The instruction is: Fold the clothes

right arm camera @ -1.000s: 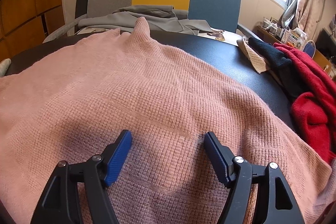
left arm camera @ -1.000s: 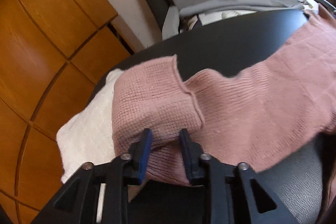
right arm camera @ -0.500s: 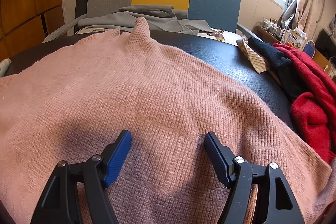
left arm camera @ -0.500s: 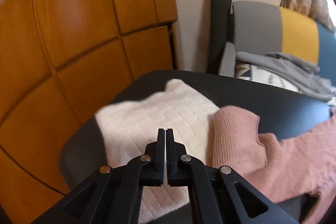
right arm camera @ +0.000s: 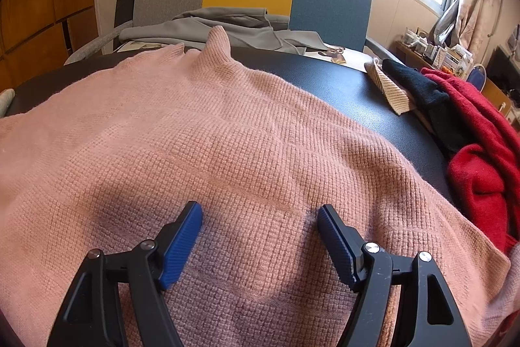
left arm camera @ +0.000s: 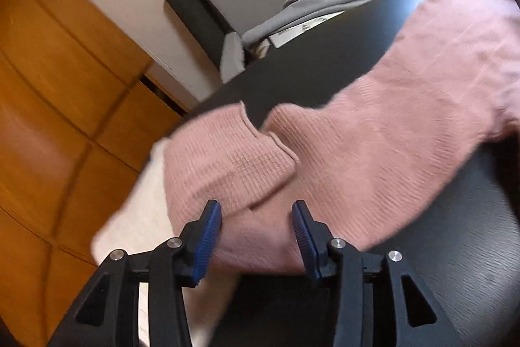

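Black table (right arm camera: 373,93): 1 pink sweater (right arm camera: 227,135) spread flat, sleeve (left arm camera: 227,165) at left. Left gripper (left arm camera: 256,233) opening astride sleeve, ungripped; right gripper (right arm camera: 260,236) released over body. Step: sleeve fold. Next: pinch cuff, carry inward.

Left hand-held gripper (left arm camera: 256,230) jaws opening over folded sleeve cuff of pink sweater (left arm camera: 373,152), white knit (left arm camera: 143,210) beneath
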Motion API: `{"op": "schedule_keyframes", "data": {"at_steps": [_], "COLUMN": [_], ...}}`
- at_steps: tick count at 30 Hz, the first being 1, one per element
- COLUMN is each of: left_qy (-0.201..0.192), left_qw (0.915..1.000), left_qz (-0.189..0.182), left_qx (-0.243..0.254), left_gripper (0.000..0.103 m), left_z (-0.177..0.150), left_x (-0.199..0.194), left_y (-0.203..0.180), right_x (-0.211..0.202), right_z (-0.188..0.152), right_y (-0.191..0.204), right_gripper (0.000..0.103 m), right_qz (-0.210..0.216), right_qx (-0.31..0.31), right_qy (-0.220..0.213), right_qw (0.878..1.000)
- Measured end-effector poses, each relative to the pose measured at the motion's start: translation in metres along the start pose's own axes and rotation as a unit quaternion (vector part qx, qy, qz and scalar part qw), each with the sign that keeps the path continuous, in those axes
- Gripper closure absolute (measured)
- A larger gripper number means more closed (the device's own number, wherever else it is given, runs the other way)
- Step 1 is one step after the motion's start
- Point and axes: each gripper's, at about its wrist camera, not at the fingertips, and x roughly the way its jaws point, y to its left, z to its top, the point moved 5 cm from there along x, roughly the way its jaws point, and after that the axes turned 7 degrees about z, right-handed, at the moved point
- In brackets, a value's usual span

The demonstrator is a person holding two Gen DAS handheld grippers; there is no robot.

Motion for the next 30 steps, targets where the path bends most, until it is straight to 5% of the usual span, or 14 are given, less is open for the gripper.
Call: {"op": "schedule_keyframes", "data": {"at_steps": [3, 4, 5, 10, 17, 20, 24, 30], "left_qy": [0.024, 0.034, 0.041, 0.009, 0.018, 0.051, 0.108, 0.111], "left_qw": [0.9989, 0.9984, 0.9983, 0.9916, 0.9734, 0.9411, 0.9155, 0.8699], "left_qz": [0.037, 0.043, 0.042, 0.021, 0.042, -0.015, 0.0, -0.006], "left_qx": [0.015, 0.015, 0.006, -0.127, -0.225, -0.334, -0.388, -0.48], "left_gripper": [0.057, 0.069, 0.094, 0.096, 0.099, 0.095, 0.09, 0.089], "left_z": [0.003, 0.003, 0.003, 0.005, -0.02, -0.05, -0.098, -0.145], "left_x": [0.016, 0.02, 0.023, 0.01, 0.018, 0.03, 0.047, 0.035], "left_y": [-0.004, -0.003, 0.0, 0.042, 0.099, 0.121, 0.13, 0.142], "right_x": [0.0, 0.0, 0.0, 0.001, 0.001, 0.001, 0.001, 0.002], "right_z": [0.0, 0.0, 0.0, 0.0, 0.0, 0.0, 0.0, 0.0], "right_y": [0.0, 0.0, 0.0, 0.0, -0.001, -0.001, -0.001, -0.001], "right_gripper": [0.028, 0.028, 0.028, 0.028, 0.028, 0.028, 0.028, 0.028], "right_qz": [-0.001, -0.002, -0.002, -0.001, 0.0, 0.0, 0.001, 0.001], "right_qx": [0.0, 0.0, 0.0, 0.0, 0.0, 0.0, 0.0, 0.001], "right_qy": [0.0, 0.0, 0.0, 0.0, 0.0, 0.0, 0.0, 0.0], "right_qw": [1.0, 1.0, 1.0, 1.0, 1.0, 1.0, 1.0, 1.0]}}
